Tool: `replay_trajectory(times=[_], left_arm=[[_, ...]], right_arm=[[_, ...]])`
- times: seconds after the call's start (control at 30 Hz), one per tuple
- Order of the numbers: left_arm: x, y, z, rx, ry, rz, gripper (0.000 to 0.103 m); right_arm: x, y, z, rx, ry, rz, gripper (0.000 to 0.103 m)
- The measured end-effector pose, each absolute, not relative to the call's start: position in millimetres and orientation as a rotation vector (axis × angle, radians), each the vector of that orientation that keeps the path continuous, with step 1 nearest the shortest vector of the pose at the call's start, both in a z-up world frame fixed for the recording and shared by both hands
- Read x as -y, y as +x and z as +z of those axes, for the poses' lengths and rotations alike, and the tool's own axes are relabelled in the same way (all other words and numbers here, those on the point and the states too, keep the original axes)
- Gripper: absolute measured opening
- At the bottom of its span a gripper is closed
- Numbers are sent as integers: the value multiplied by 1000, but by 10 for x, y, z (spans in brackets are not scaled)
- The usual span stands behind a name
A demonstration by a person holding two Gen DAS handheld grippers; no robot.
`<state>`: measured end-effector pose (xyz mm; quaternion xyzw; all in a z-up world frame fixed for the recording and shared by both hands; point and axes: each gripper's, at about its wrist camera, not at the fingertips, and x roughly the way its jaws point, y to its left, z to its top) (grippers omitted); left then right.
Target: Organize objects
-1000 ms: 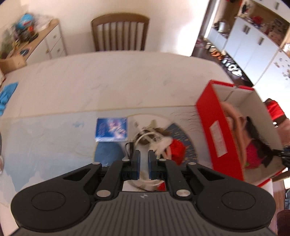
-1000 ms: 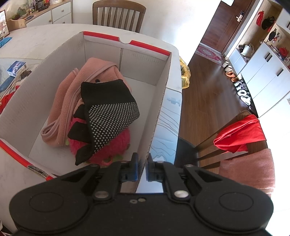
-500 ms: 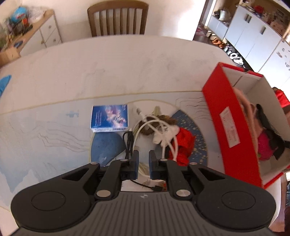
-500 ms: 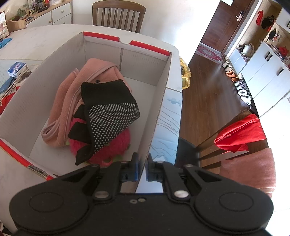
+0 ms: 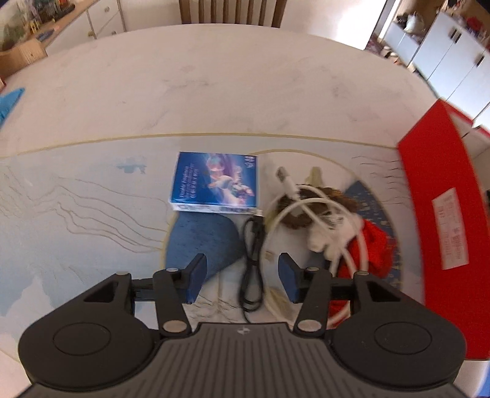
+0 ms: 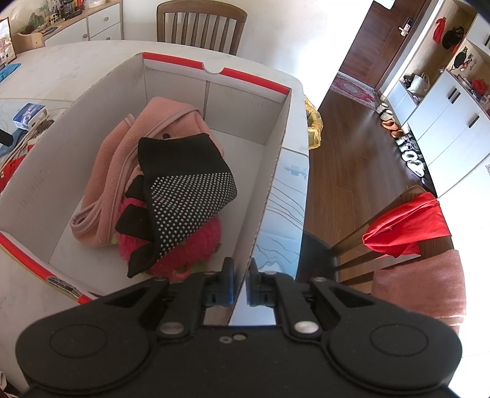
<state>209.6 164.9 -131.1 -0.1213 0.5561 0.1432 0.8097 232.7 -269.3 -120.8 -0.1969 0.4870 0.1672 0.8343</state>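
My left gripper [image 5: 242, 277] is open above the table, its jaws either side of a black cable [image 5: 252, 263]. Beyond it lie a blue box [image 5: 216, 186], a white cable [image 5: 309, 208] coiled over a brown-and-white plush [image 5: 318, 214] and a red cloth [image 5: 373, 248]. The red box [image 5: 441, 208] stands at the right. My right gripper [image 6: 240, 280] is shut on the near right wall of the red box [image 6: 269, 196]. Inside lie a pink cloth [image 6: 122, 165], a black dotted glove [image 6: 183, 189] and a red plush [image 6: 190, 248].
A wooden chair [image 6: 200, 24] stands behind the table [image 5: 214, 91]. A white dresser [image 5: 61, 24] is at the back left. A chair with a red cloth [image 6: 404, 226] stands right of the box. A blue cloth [image 5: 9, 101] lies at the table's left edge.
My left gripper has opened and moved lower and forward over the black cable. My right gripper has stayed shut on the box wall.
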Motion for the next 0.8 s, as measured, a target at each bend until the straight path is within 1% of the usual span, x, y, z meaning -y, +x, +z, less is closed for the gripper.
replay_trajectory(times=[0.5,0.6,0.8], left_arm=[[-1787,2133,-1459,-1220,-236,381,50],[-1758,2164,-1476,-1219,-257,352,50],[-1656,2232,-1507,-1229,-207,328,50]], right_arm=[[2700,2321,-1212,-1031,-418,355,7],[2701,2319,-1213,-1032,-417,356,7],[2706,2320,-1216,-1034,-422,358,7]])
